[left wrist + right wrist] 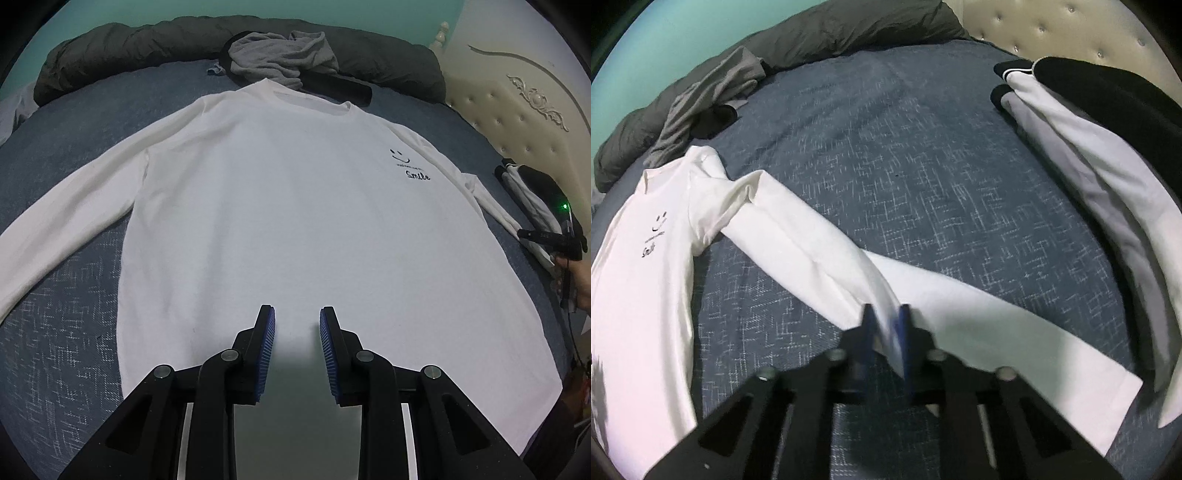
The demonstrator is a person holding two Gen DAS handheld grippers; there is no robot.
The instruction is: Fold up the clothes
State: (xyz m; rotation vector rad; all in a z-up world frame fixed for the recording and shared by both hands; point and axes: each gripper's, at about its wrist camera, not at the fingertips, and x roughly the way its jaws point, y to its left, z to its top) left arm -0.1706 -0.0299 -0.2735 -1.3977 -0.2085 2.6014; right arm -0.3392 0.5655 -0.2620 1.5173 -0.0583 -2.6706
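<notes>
A white long-sleeved shirt with a small "Smile" print lies flat, front up, on the blue bed sheet, both sleeves spread out. My left gripper hovers over the shirt's lower middle, open, with nothing between its blue pads. In the right wrist view the shirt's sleeve runs diagonally across the sheet. My right gripper is shut on this sleeve partway along it, and a fold of white cloth rises between the pads. That view is blurred around the jaws.
A dark duvet and a crumpled grey garment lie along the far edge of the bed. A black-and-white garment lies to the right beside the cream tufted headboard. A hand shows at the right edge.
</notes>
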